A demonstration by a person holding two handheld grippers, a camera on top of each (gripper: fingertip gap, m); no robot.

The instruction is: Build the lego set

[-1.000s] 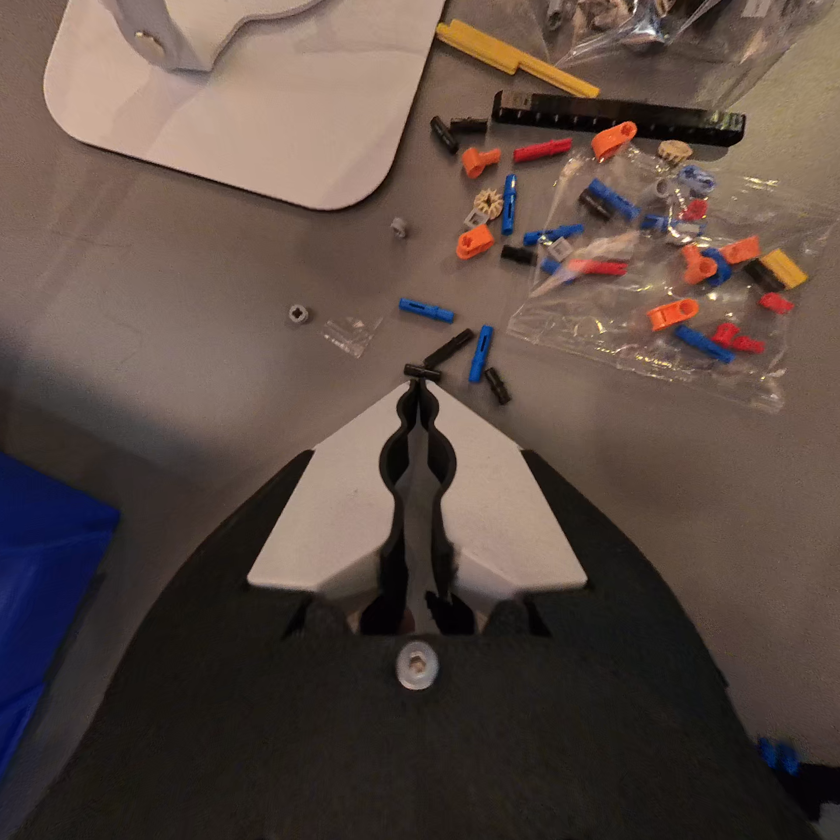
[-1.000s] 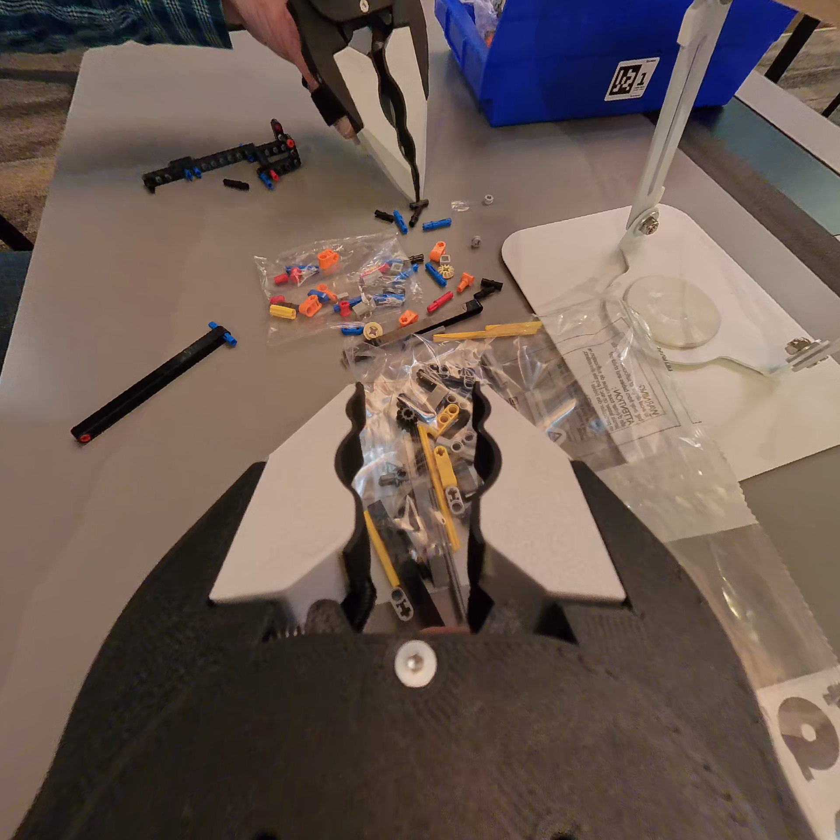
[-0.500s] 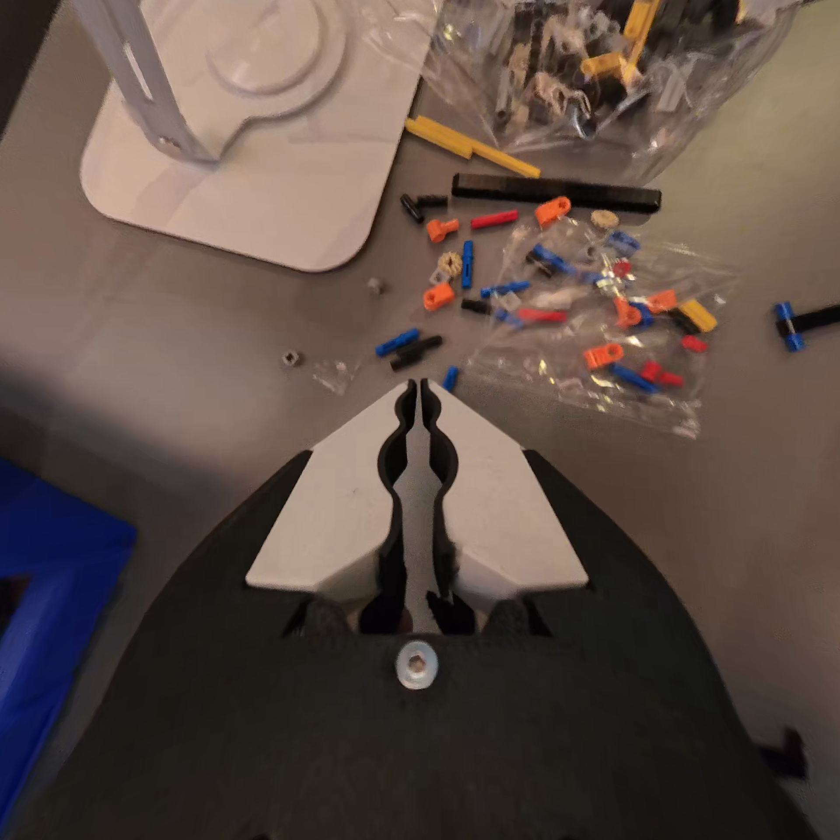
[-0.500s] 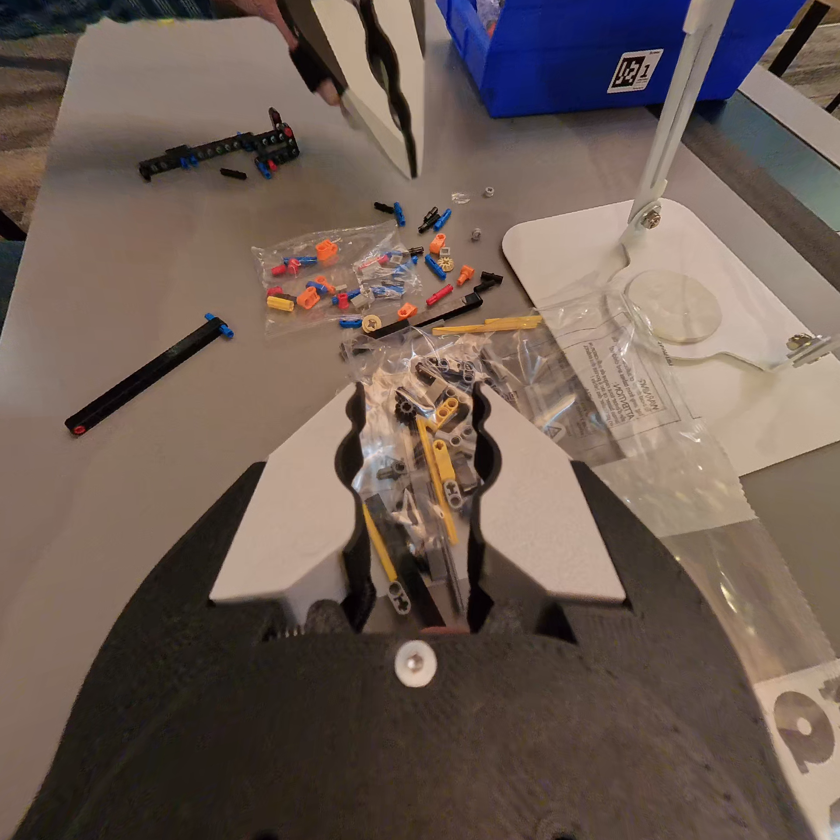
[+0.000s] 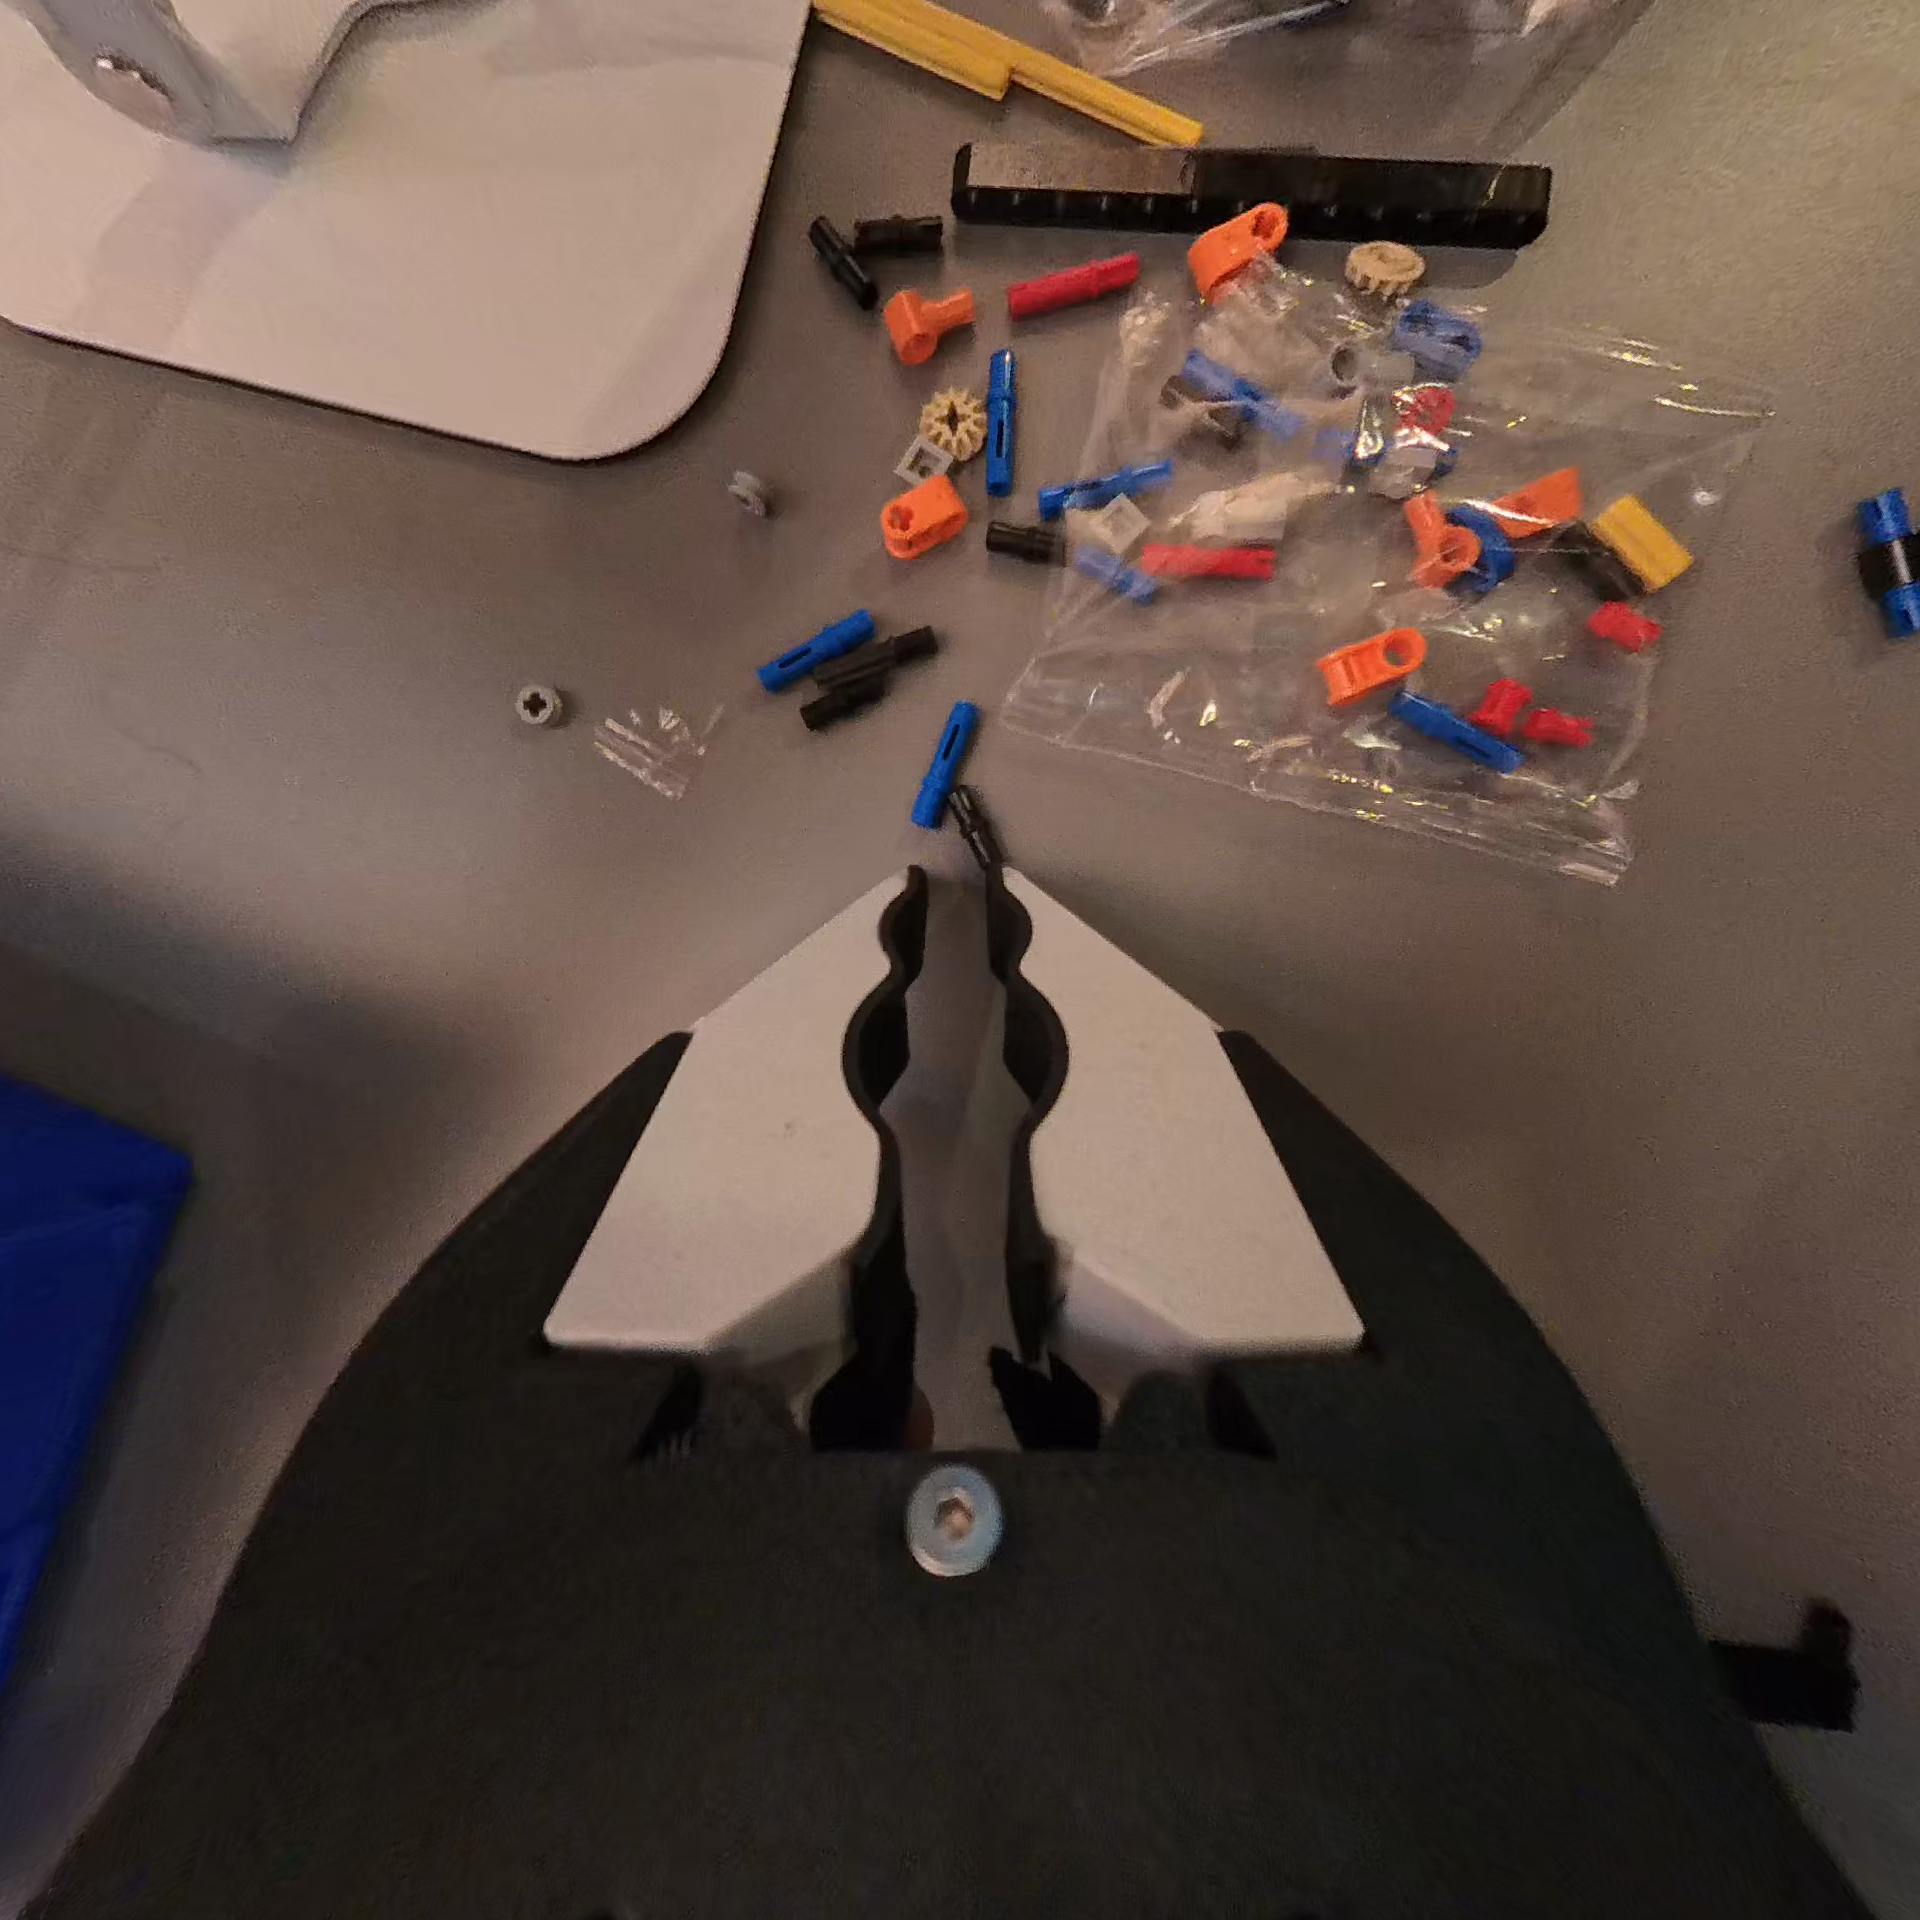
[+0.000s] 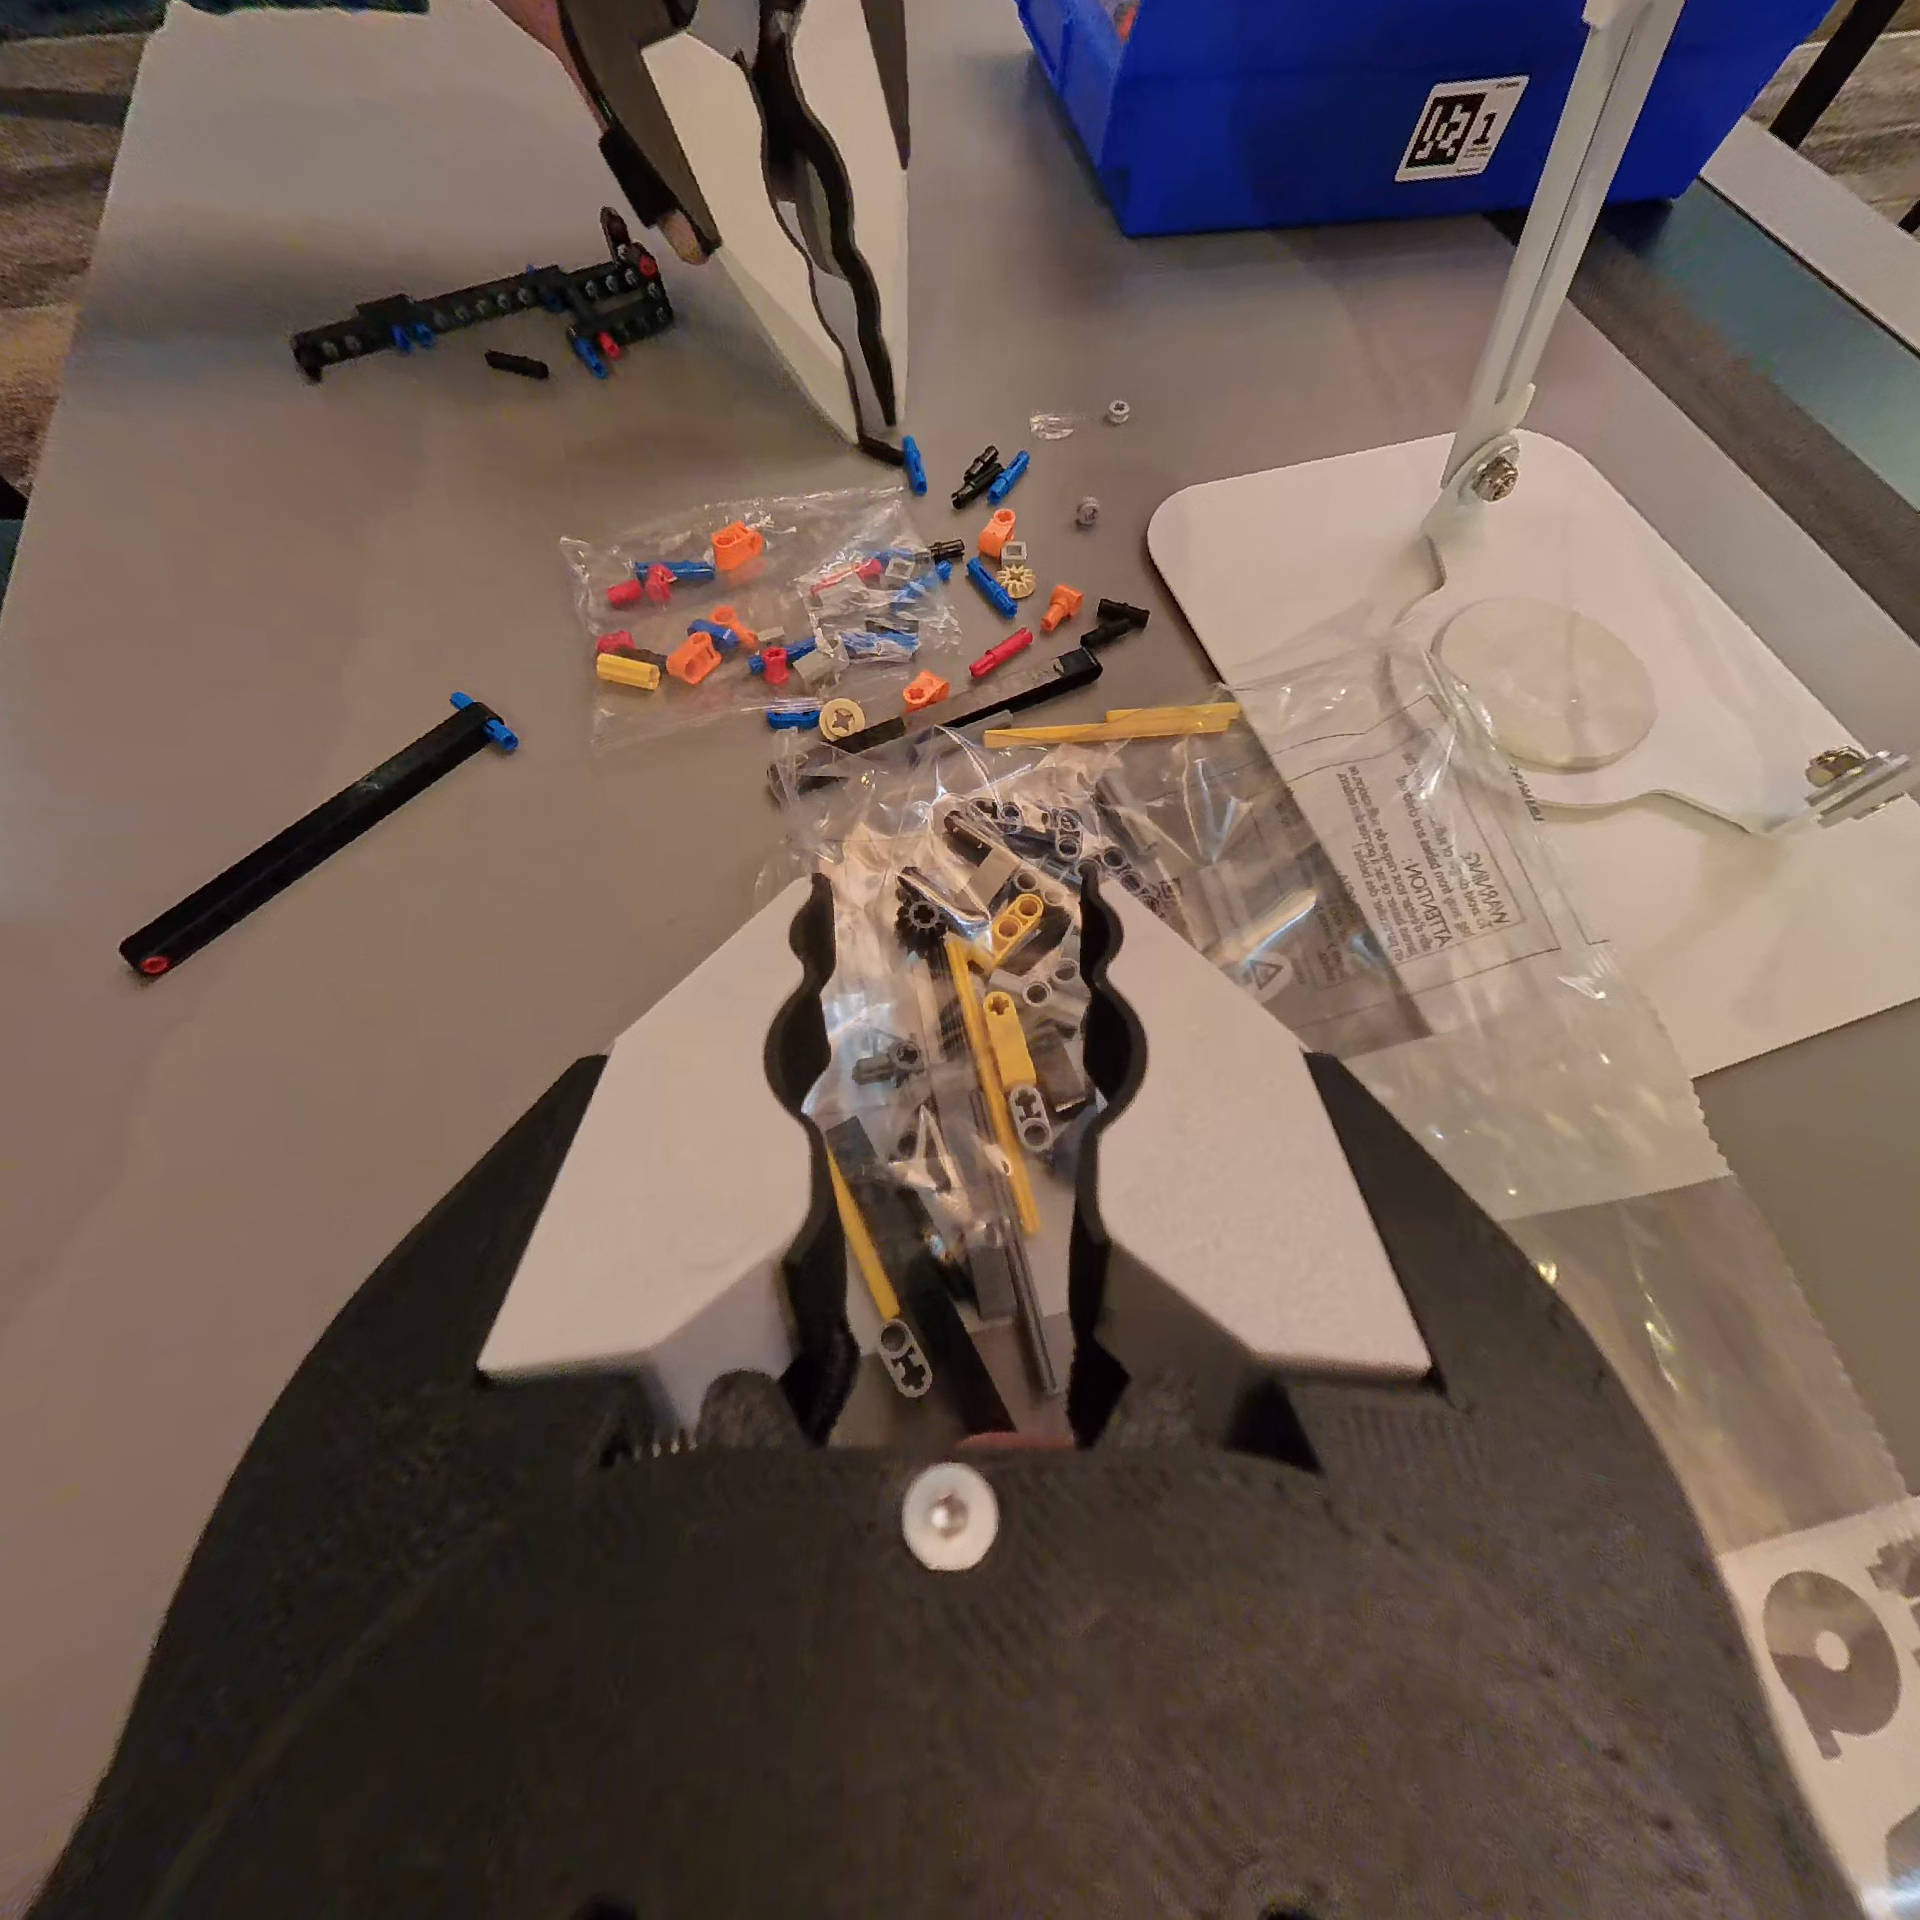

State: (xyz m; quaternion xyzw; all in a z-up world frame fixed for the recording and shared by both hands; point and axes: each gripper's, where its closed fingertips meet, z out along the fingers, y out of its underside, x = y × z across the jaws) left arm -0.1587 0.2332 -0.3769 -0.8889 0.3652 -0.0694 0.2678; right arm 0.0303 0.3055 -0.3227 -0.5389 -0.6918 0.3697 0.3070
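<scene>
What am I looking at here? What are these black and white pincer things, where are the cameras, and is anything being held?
No robot: a person holds a tool in each hand, each with two jaws and a camera looking along them. One picture comes from the left gripper, the other from the right gripper, which also sees the left one farther off. On the grey table lie a small clear bag of coloured brick pieces, a long black beam and a partly built black assembly. The left jaws are slightly apart, tips by a small black pin; nothing looks held. The right jaws stand open over a large clear bag of grey and yellow pieces.
</scene>
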